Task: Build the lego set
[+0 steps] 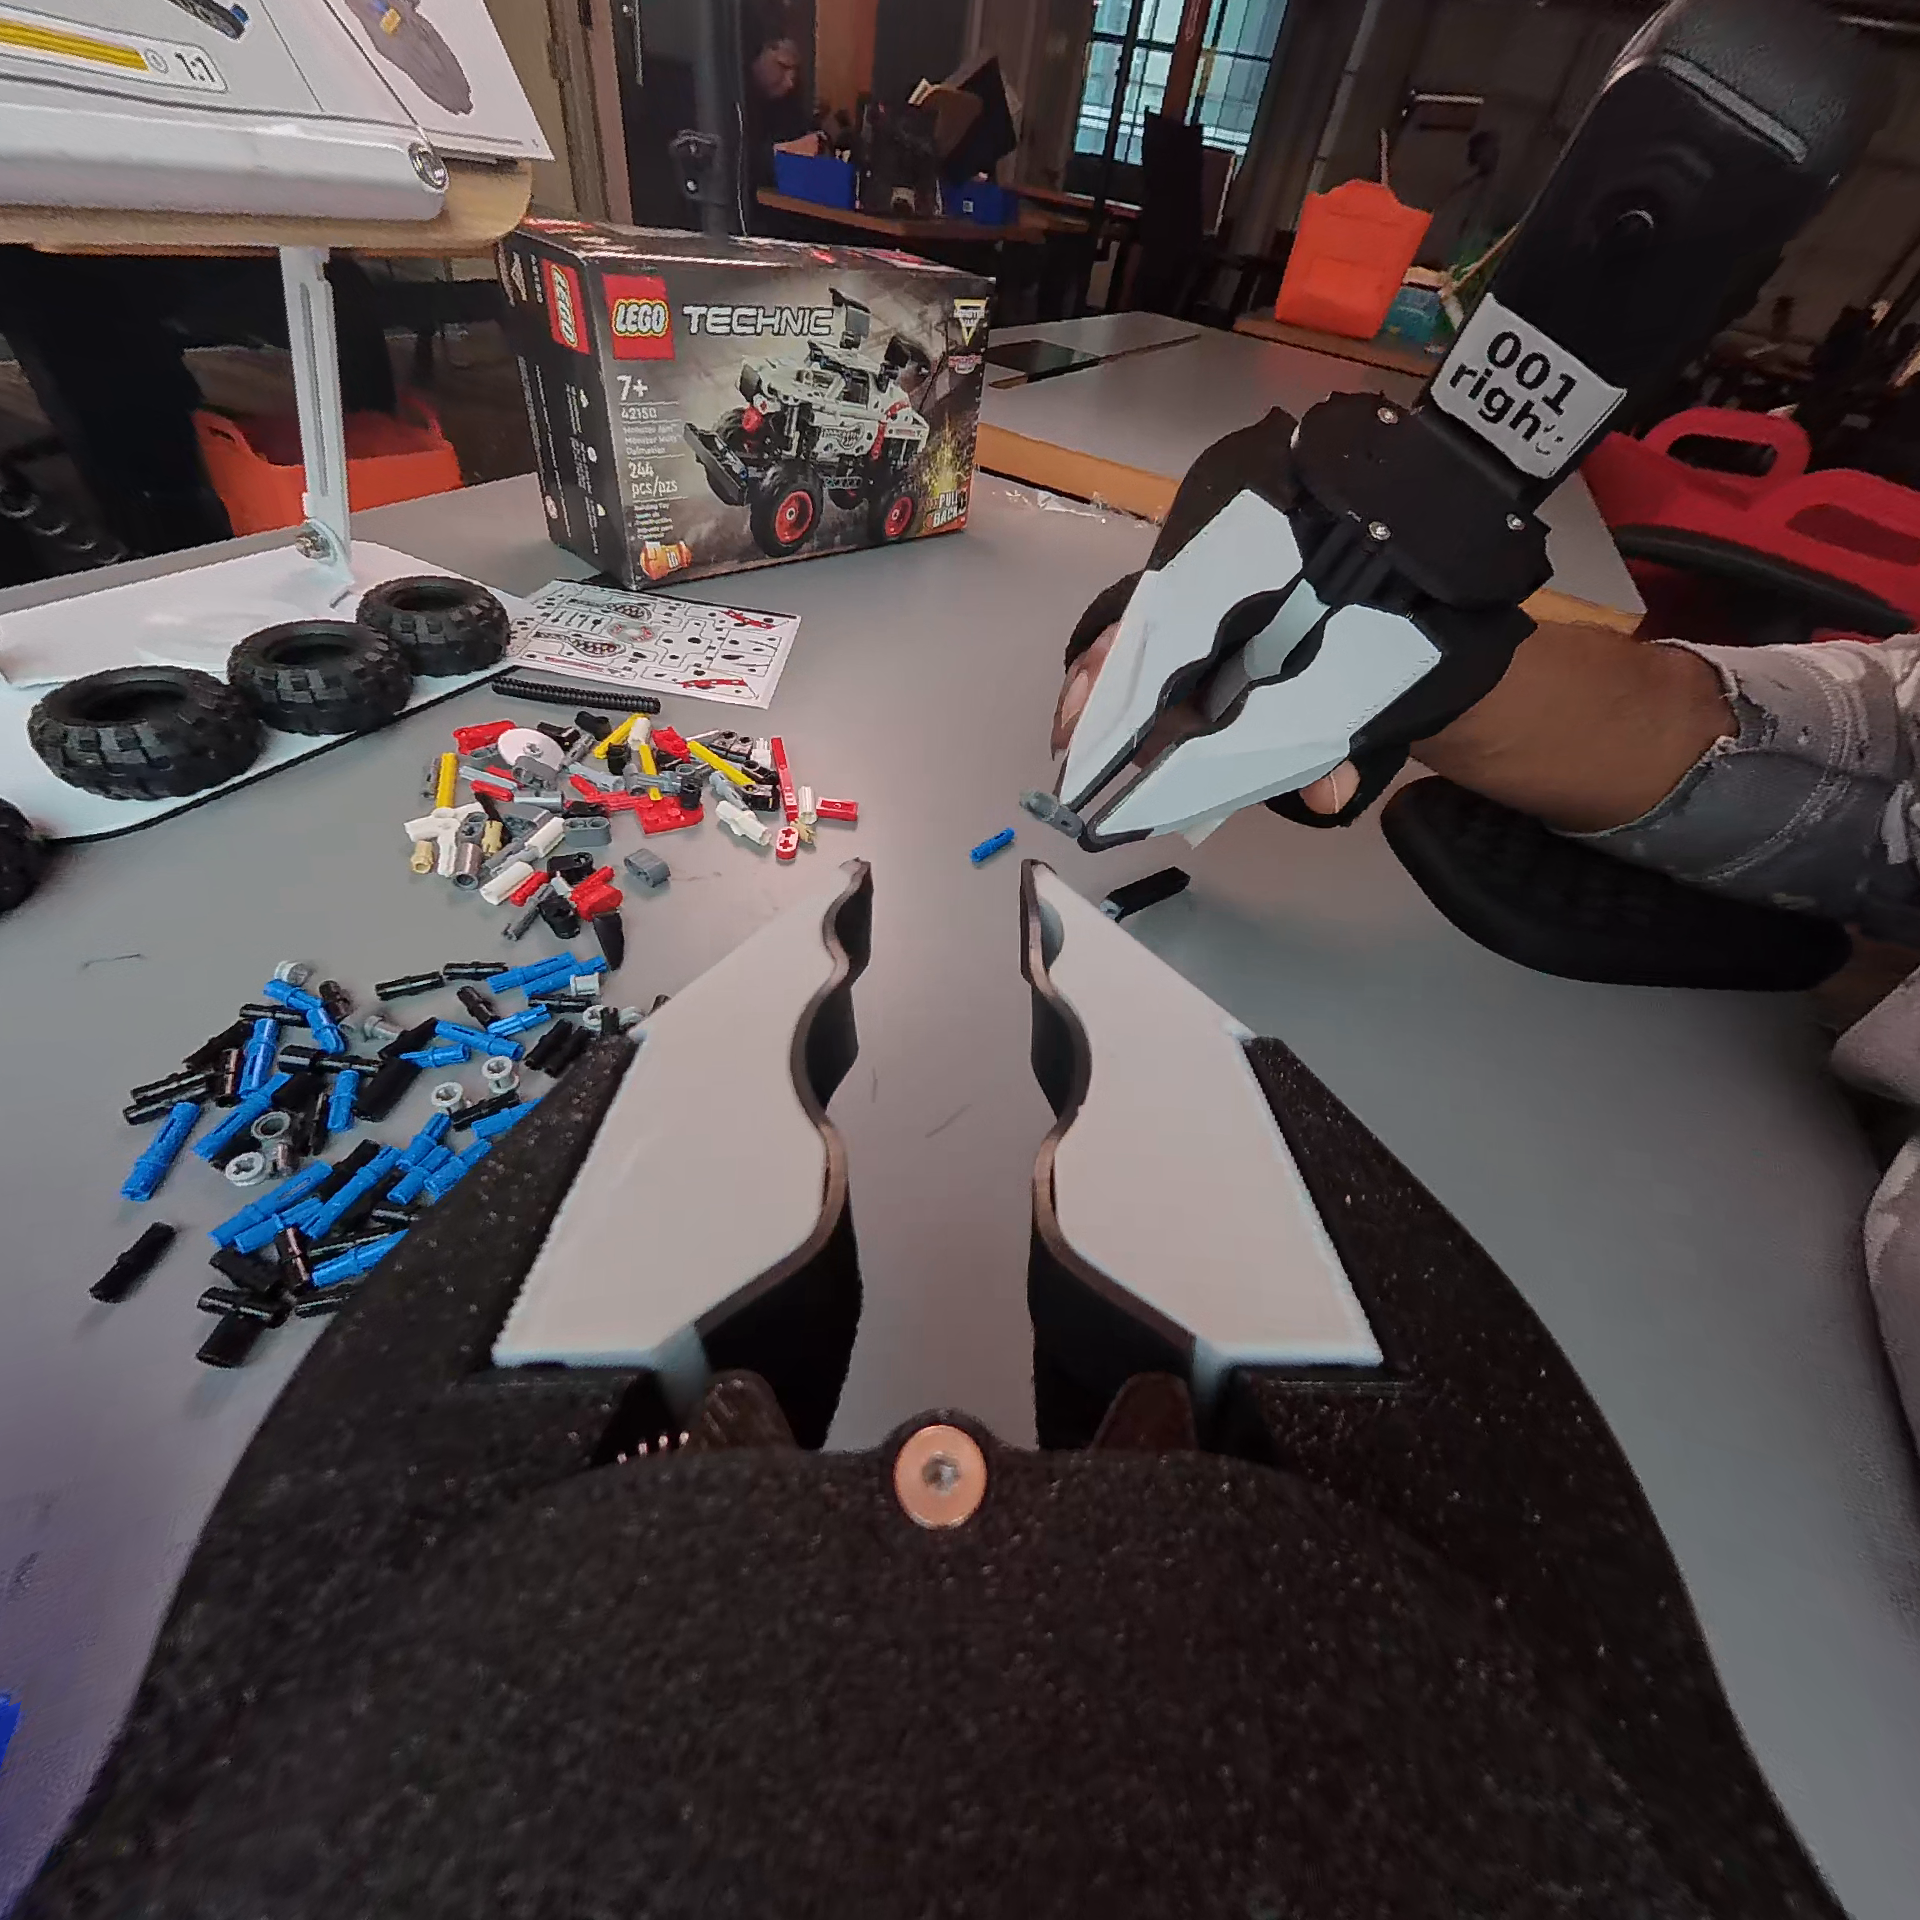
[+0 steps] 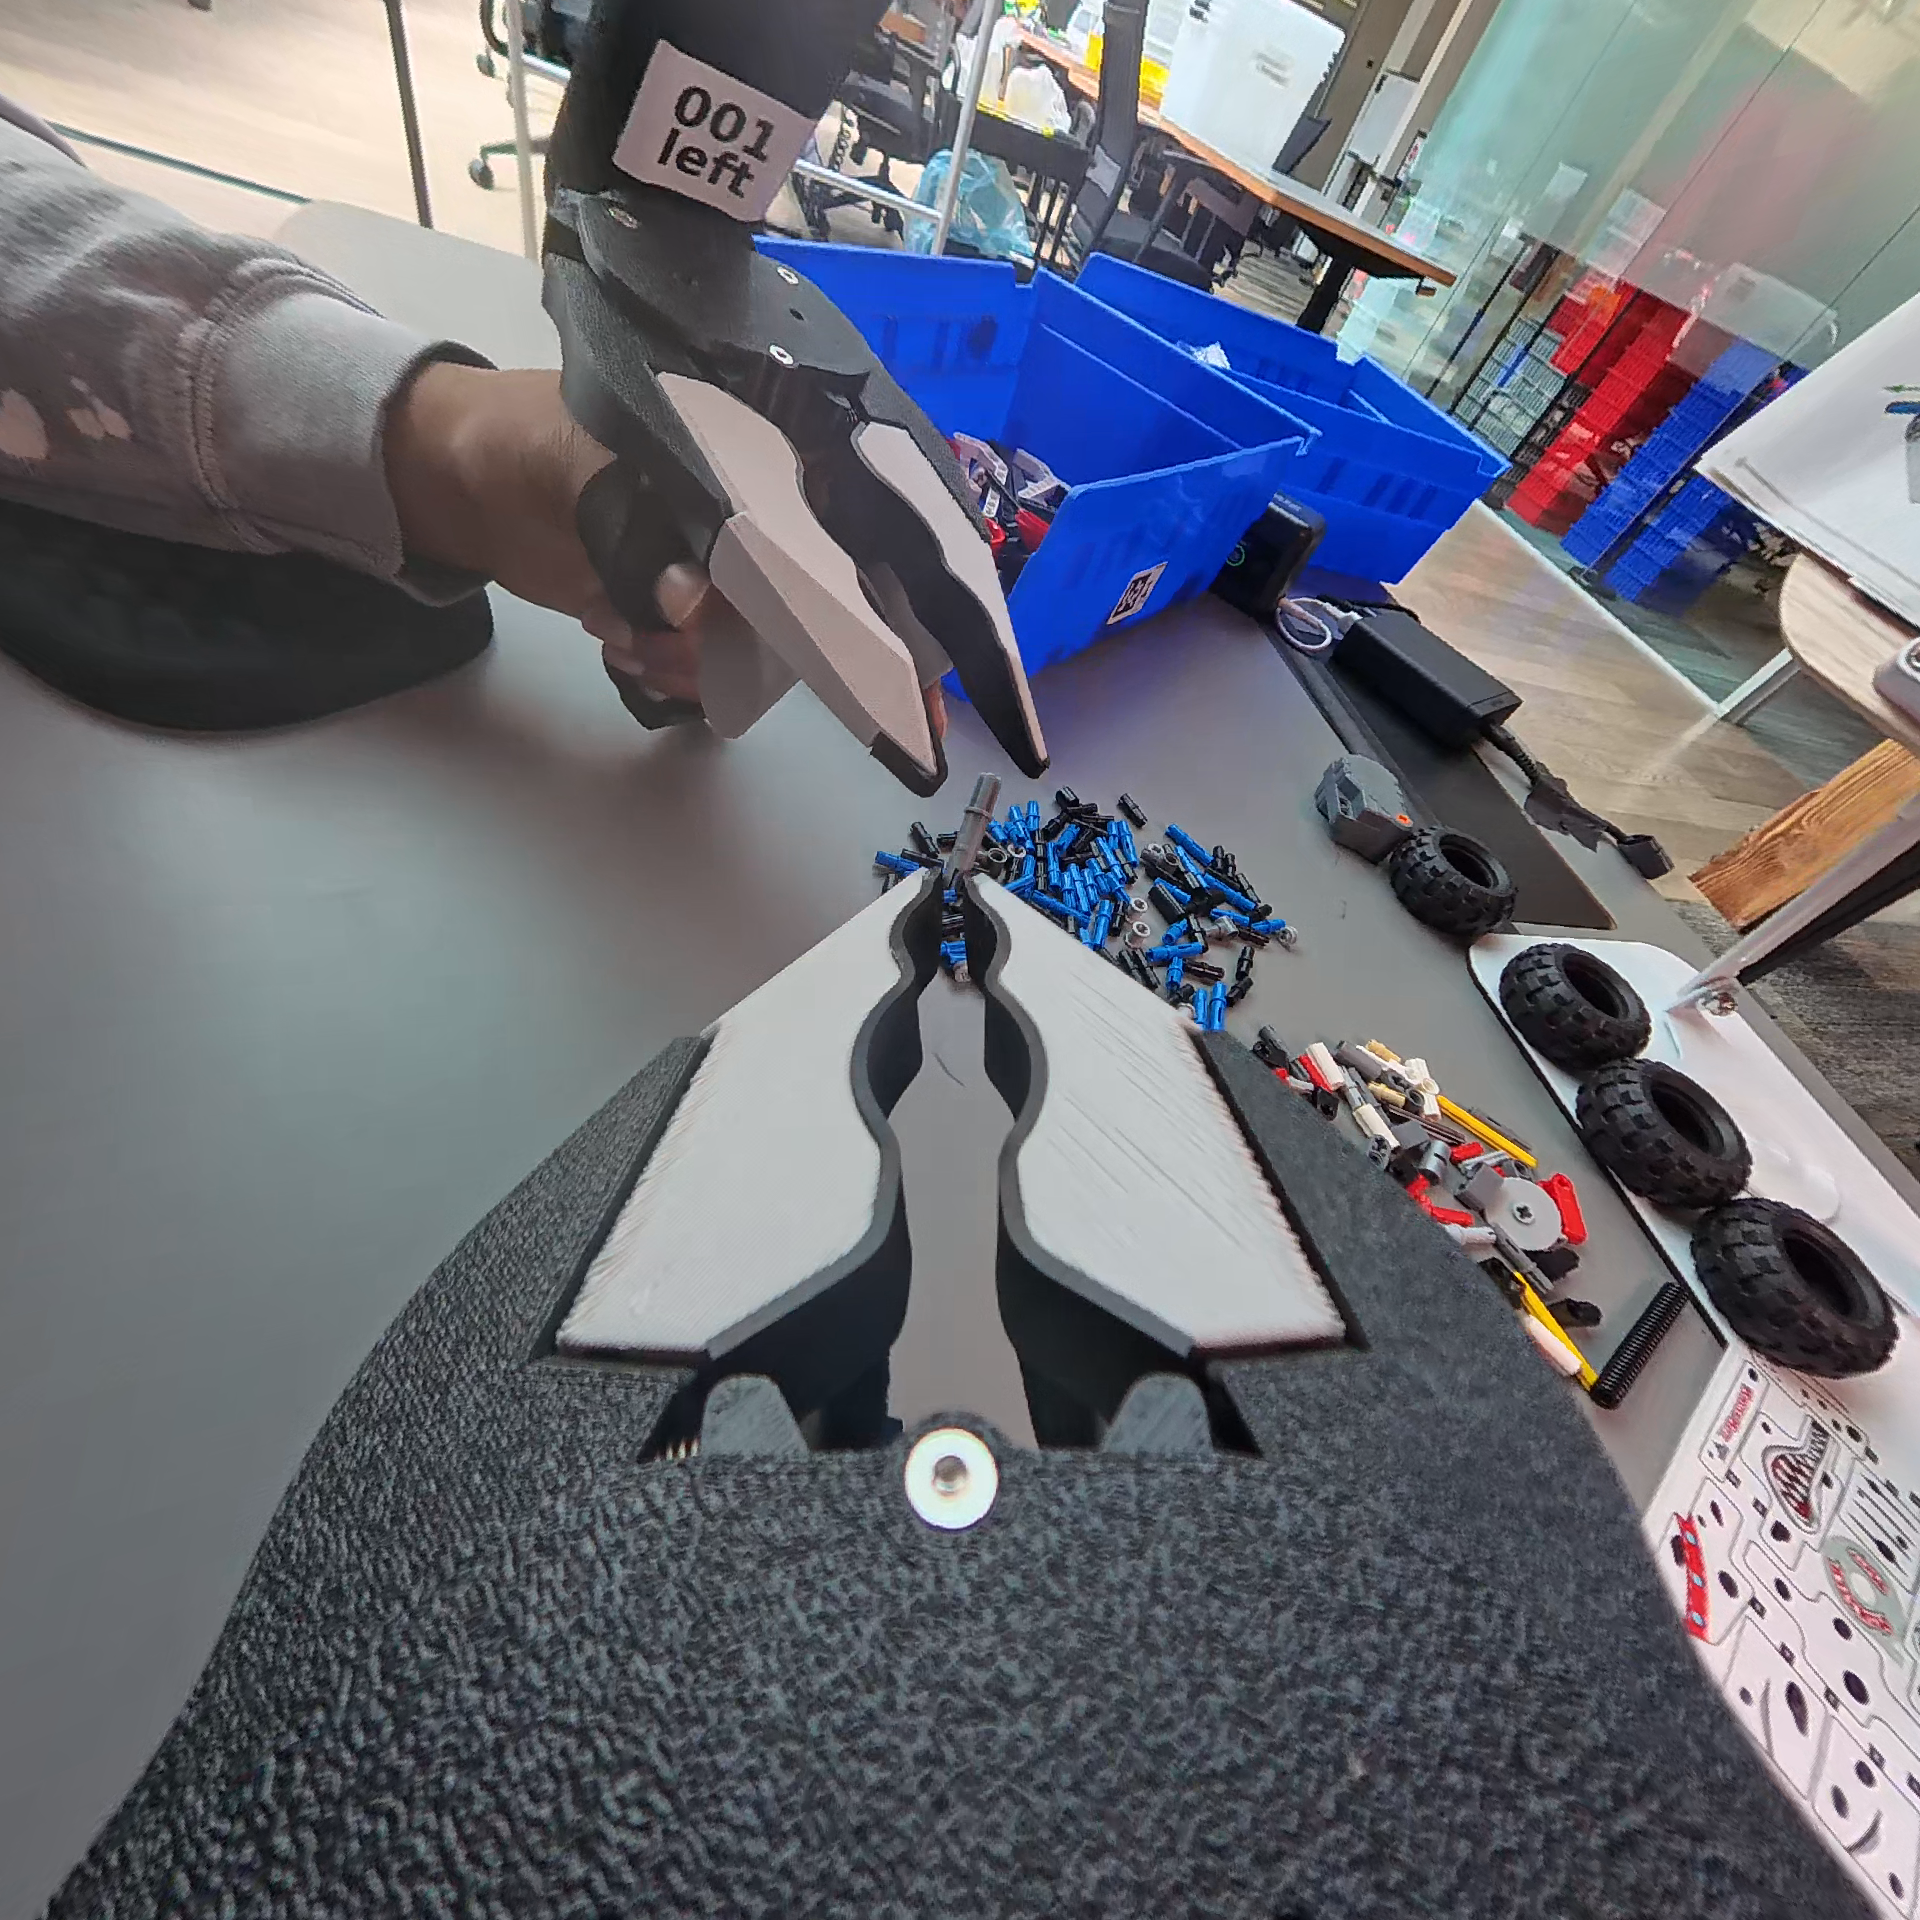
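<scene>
My right gripper (image 2: pixel 951 883) is shut on a small dark grey connector piece (image 2: pixel 977 821) that sticks out past its tips, held above the grey table (image 2: pixel 416 987). In the left wrist view the right gripper (image 1: pixel 1075 823) holds this grey piece (image 1: pixel 1047 808) just above the table. My left gripper (image 1: pixel 945 873) is open and empty, and its tips (image 2: pixel 982 774) hover close beyond the held piece. A single blue pin (image 1: pixel 992 844) lies on the table between the two grippers. A black piece (image 1: pixel 1148 890) lies below the right gripper.
A pile of blue and black pins (image 1: pixel 343 1122) and a mixed pile of red, yellow, grey and white parts (image 1: pixel 623 800) lie at the left. Black tyres (image 1: pixel 312 675), a sticker sheet (image 1: pixel 655 639), the set's box (image 1: pixel 748 405) and an instruction stand (image 1: pixel 322 395) are behind. Blue bins (image 2: pixel 1143 436) stand beyond. My left and right fingertips are right by each other.
</scene>
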